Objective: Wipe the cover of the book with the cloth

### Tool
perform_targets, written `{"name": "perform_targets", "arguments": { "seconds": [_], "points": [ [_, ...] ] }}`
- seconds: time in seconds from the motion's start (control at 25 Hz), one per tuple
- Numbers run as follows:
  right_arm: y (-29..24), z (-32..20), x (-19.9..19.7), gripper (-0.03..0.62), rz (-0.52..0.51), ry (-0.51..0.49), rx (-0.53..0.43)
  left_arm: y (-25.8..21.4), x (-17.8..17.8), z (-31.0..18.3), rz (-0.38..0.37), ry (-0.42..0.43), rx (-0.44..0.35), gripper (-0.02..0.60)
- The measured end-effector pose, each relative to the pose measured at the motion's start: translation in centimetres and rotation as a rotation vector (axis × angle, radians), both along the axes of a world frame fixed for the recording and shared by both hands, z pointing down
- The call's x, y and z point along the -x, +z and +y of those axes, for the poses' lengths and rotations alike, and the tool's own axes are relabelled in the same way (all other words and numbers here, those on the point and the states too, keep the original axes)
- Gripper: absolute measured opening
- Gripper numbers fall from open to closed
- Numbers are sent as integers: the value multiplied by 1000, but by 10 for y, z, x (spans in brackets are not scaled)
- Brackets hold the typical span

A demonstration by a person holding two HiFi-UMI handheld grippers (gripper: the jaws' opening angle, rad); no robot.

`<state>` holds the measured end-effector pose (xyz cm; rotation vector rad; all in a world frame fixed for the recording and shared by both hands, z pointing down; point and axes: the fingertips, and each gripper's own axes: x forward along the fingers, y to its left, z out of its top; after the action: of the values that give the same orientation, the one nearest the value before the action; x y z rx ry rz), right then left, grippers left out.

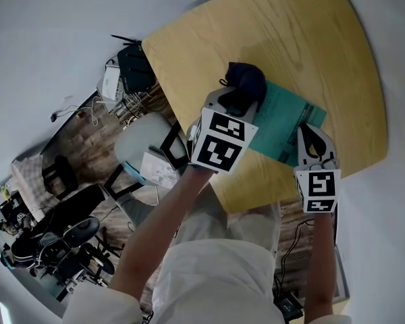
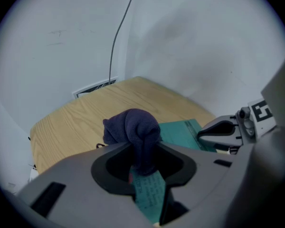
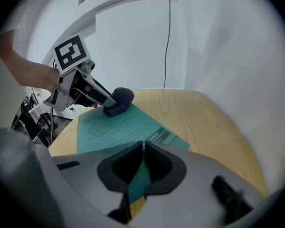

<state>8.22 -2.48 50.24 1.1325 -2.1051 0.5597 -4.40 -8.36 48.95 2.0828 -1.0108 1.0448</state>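
**Wiping in hand: cloth down at the far corner, book pinned at the near edge**

Looking down from the head view, the teal book (image 1: pixel 283 117) lies flat on the wooden table (image 1: pixel 310 39), near its front edge. The dark blue cloth (image 1: pixel 246 79) is bunched into a ball and sits at the book's far corner, touching the cover there.

On progress, both tools are where the job needs them, so the wipe looks under way. Most of the cover lies bare between the cloth and the near edge. It shows no dirt or streaks, so there's no telling how much has been rubbed. My guess is that the long sweep across the cover is yet to come.

Now the claws. The left gripper (image 1: pixel 237 98) has its jaws clamped tight on the cloth, with a wad bulging out past the tips and the tail pinched between them. The right gripper (image 1: pixel 310 139) has its jaws drawn almost together on the book's near edge. A strip of teal cover runs between them with yellowish pages beneath, which holds the book steady.
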Motion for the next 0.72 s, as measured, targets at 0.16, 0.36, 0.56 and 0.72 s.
{"name": "perform_targets", "arguments": {
  "seconds": [0.16,0.36,0.56,0.72],
  "points": [
    [1,2,-1,34,13,3,6,1,1,5,3,-6,7,140],
    [2,1,-1,34,11,29,8,1,6,12,1,-9,8,140],
    [2,0,-3,34,21,37,-1,0,10,22,3,-7,9,140],
    [3,1,-3,34,17,43,14,-1,15,38,13,-14,4,141]
  ]
}}
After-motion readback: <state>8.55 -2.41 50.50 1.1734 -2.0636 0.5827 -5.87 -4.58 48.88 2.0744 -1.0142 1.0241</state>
